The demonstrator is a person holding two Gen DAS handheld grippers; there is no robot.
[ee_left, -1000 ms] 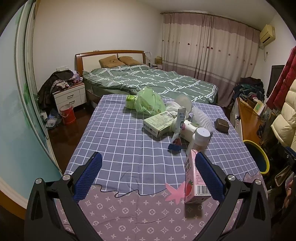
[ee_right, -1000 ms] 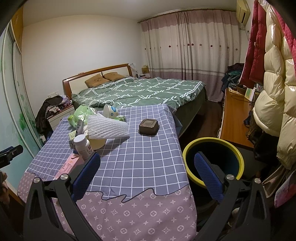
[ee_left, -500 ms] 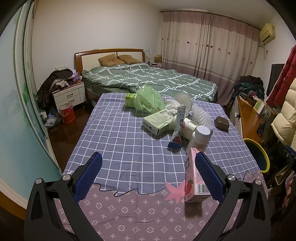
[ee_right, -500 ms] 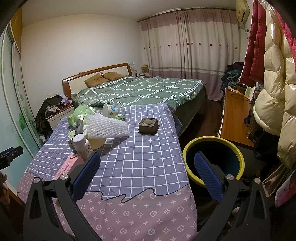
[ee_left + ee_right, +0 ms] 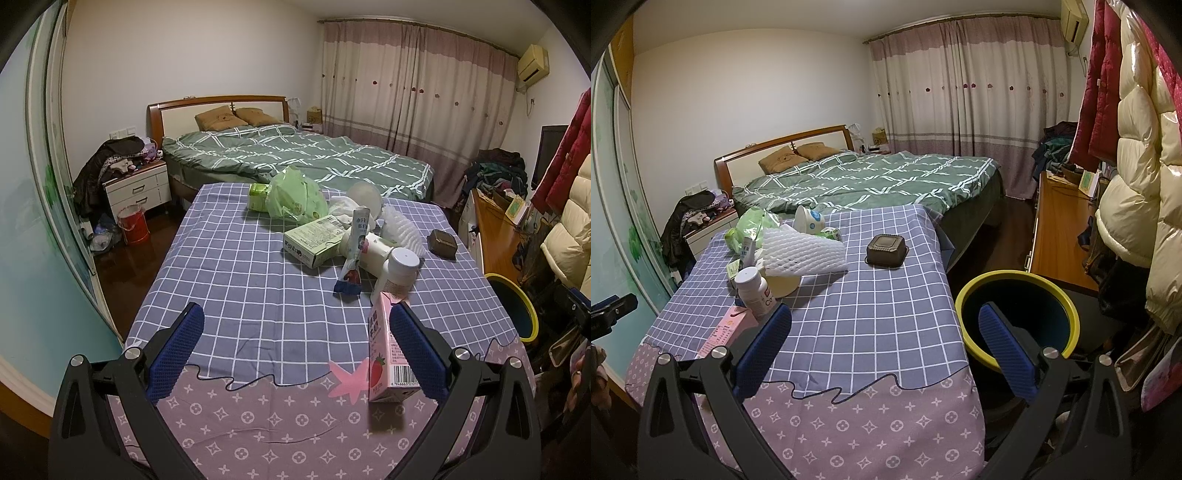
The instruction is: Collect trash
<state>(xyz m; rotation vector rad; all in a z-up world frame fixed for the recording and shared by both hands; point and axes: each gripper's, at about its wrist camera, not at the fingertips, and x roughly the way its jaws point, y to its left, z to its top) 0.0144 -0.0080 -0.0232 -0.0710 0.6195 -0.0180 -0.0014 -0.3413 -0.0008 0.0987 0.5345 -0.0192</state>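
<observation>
Jaws of both grippers, left gripper (image 5: 295, 349) & right gripper (image 5: 882, 349), spread wide, empty. Pink milk carton (image 5: 388, 354) stands on desk (image 5: 258, 295) just inside left's rt jaw; other trash further ahead. Yellow-rimmed bin (image 5: 1015, 317) behind right's rt jaw, beside desk.

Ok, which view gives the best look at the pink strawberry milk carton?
The left wrist view: the pink milk carton stands upright close to the camera, its printed side and barcode showing. The right wrist view catches only its top edge, partly hidden behind the hand-held gripper finger.
</observation>
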